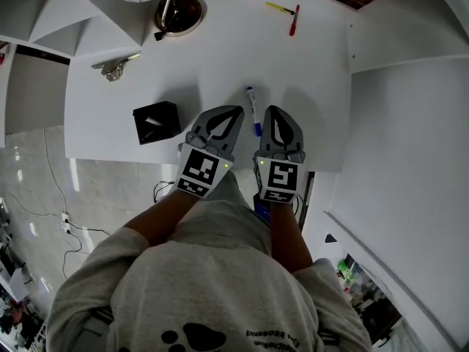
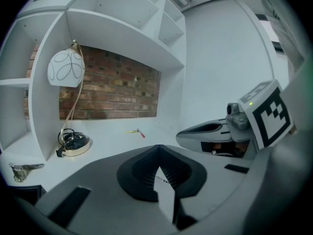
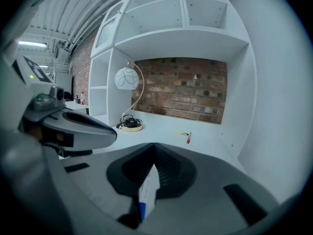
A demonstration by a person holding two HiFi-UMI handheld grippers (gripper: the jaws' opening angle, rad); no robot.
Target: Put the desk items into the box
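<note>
A blue-and-white marker (image 1: 252,110) lies on the white desk (image 1: 220,50) between my two grippers. The left gripper (image 1: 235,111) hovers just left of it, jaws together with nothing in them. The right gripper (image 1: 272,111), just right of it, is shut and empty too. A small black box (image 1: 155,122) stands left of the left gripper near the desk's front edge. A red marker (image 1: 293,20) and a yellow pen (image 1: 278,7) lie at the back right, also visible as the red marker (image 3: 188,138) in the right gripper view. In the left gripper view the closed tips of the left gripper (image 2: 157,148) point toward the brick back wall.
A desk lamp with a round base (image 1: 178,13) and white shade (image 2: 66,68) stands at the back left. A metal clip (image 1: 113,67) lies at the desk's left edge. White shelf walls (image 3: 239,106) close in both sides. The person stands at the front edge.
</note>
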